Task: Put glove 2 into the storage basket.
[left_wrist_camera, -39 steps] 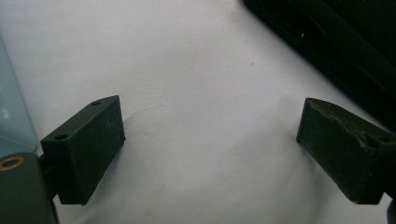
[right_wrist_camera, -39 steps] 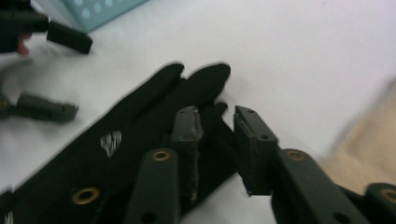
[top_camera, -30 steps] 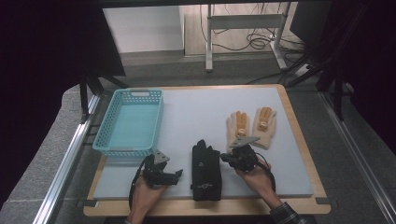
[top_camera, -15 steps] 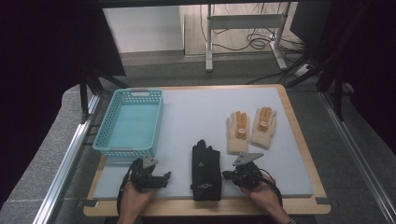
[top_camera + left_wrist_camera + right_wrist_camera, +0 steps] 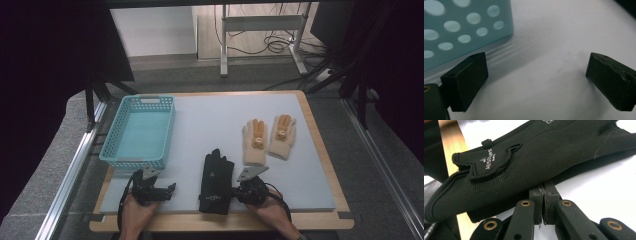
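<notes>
The right gripper (image 5: 543, 195) has its jaws pressed together with nothing visibly between them, their tips right at the lower edge of the black gloves (image 5: 531, 162), which lie stacked with the cuff end over the wooden table edge (image 5: 449, 150). In the high view the right gripper (image 5: 245, 191) sits at the right side of the black gloves (image 5: 216, 182), which lie at the near middle of the white mat (image 5: 215, 120), fingers pointing away from the person. The left gripper (image 5: 536, 82) has its jaws wide apart, having just been opening, with nothing between them but bare mat; a corner of the blue basket (image 5: 466, 27) stands just beyond its left jaw. From above, the left gripper (image 5: 167, 189) rests low on the mat just in front of the blue basket (image 5: 112, 150), well apart from the gloves. A pair of cream gloves (image 5: 269, 140) lies flat farther back on the right, side by side, apart from the black ones.
</notes>
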{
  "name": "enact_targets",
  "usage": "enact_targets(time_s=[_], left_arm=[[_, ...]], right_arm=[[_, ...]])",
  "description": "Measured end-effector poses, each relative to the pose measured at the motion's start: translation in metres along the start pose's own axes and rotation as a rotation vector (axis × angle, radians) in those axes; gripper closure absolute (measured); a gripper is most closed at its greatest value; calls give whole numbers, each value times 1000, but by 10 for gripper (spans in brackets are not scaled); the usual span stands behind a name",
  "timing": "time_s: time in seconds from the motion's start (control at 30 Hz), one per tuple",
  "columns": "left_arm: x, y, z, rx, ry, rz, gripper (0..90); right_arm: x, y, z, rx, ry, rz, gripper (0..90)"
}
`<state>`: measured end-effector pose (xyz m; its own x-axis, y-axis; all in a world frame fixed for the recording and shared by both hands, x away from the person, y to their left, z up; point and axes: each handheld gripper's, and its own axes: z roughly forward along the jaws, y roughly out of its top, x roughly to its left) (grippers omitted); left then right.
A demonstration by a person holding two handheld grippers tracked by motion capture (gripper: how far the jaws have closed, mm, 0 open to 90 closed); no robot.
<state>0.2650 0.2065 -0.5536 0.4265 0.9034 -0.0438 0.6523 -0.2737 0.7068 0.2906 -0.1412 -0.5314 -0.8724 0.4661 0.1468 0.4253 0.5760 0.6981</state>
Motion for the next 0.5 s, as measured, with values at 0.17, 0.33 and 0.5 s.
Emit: enact_targets(time_s=[0.17, 0.33, 0.5], left_arm=[[2, -1, -1, -8, 22, 21, 52], [3, -2, -1, -25, 27, 47, 41], [7, -3, 1, -23, -4, 17, 30]], right_arm=[[0, 9, 12, -16, 6, 9, 858], [1, 22, 26, -21, -18, 6, 853], [0, 34, 39, -24, -41, 2, 851]])
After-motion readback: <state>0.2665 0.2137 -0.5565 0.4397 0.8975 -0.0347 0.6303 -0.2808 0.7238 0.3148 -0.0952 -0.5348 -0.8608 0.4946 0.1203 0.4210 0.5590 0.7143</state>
